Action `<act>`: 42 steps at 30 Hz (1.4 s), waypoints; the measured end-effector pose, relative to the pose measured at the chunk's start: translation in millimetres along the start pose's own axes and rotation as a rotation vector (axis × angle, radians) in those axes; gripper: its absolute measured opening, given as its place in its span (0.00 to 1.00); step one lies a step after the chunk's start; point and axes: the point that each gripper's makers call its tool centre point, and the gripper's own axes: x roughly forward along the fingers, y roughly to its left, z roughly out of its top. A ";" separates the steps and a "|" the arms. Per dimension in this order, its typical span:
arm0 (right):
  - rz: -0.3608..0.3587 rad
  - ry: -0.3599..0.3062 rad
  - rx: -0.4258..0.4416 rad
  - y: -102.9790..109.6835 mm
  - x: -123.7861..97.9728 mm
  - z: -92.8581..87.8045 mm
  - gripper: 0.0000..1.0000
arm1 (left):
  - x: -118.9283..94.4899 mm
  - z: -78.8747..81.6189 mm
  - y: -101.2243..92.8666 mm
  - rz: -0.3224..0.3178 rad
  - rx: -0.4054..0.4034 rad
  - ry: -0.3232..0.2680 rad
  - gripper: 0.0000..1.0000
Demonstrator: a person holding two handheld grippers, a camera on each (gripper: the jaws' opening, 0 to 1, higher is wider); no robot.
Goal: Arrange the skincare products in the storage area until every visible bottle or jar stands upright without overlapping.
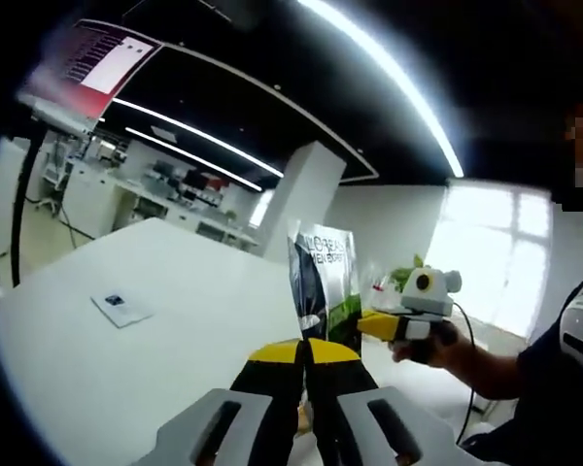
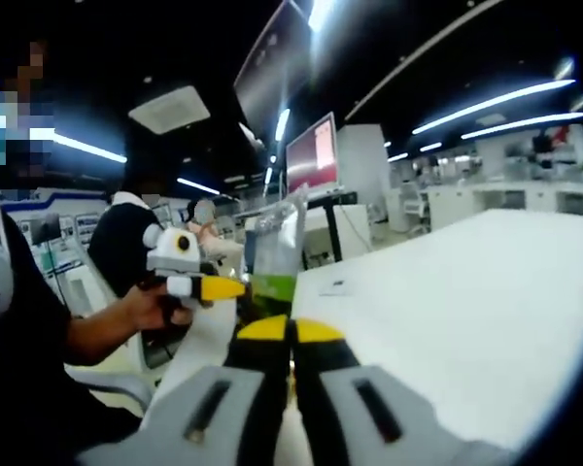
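Note:
A skincare pouch [image 1: 323, 277] with dark print and a green lower part is held up in the air above the white table [image 1: 126, 369]. My left gripper [image 1: 306, 351] is shut on its bottom edge. From the right, the right gripper [image 1: 367, 325], held in a hand, meets the pouch's side with its yellow tips. In the right gripper view the same pouch [image 2: 275, 254] looks see-through and rises just beyond my right gripper [image 2: 291, 330], which is shut on its lower edge. The left gripper [image 2: 231, 287] reaches the pouch from the left.
A small card [image 1: 121, 309] lies flat on the white table [image 2: 466, 311], also seen as a card [image 2: 336, 287] in the right gripper view. A person sits behind the left gripper [image 2: 126, 243]. A red-lit monitor [image 2: 311, 155] stands at the table's far end.

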 end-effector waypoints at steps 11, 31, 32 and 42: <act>-0.030 -0.035 -0.003 -2.8 -23.6 4.4 0.00 | 15.0 3.7 -18.5 -0.030 0.035 0.015 0.00; -0.099 -0.072 -0.038 -7.8 -66.8 9.5 0.00 | 45.5 -0.5 -46.5 -0.093 0.066 0.050 0.00; -0.103 -0.074 -0.040 -8.5 -68.2 9.7 0.00 | 47.4 -0.5 -47.6 -0.097 0.067 0.051 0.00; -0.149 -0.098 -0.028 -17.9 -88.9 8.0 0.00 | 66.1 -2.6 -59.5 -0.126 0.079 0.065 0.00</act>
